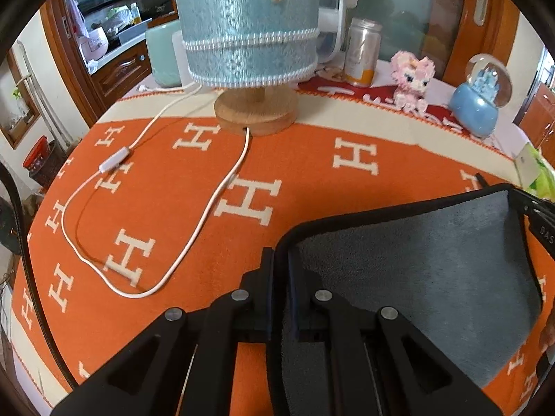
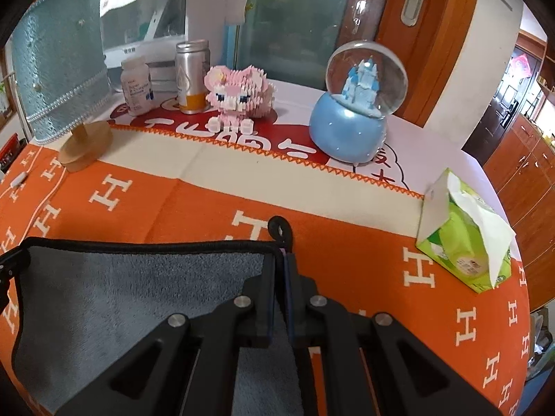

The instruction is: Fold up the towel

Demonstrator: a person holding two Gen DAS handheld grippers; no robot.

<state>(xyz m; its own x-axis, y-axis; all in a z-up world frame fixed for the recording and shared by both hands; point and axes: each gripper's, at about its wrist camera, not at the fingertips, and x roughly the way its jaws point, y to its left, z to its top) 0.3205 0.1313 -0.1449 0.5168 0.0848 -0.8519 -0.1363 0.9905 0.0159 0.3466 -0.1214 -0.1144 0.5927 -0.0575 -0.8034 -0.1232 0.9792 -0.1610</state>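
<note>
A grey towel (image 1: 433,260) with a black hem is held up over the orange table cloth (image 1: 173,190). My left gripper (image 1: 281,260) is shut on the towel's left corner. My right gripper (image 2: 281,260) is shut on the towel's (image 2: 138,287) right corner, where a black hanging loop (image 2: 279,227) sticks up. The towel stretches between the two grippers, its top hem taut. The right gripper's fingers show at the far right of the left wrist view (image 1: 536,215).
A blue lamp (image 1: 249,24) on a wooden base (image 1: 256,107) stands at the back, its white cord (image 1: 194,228) looping over the cloth. A can (image 2: 192,76), pill bottle (image 2: 137,85), pink brick figure (image 2: 236,95), snow globe (image 2: 357,104) and tissue pack (image 2: 464,235) stand behind and right.
</note>
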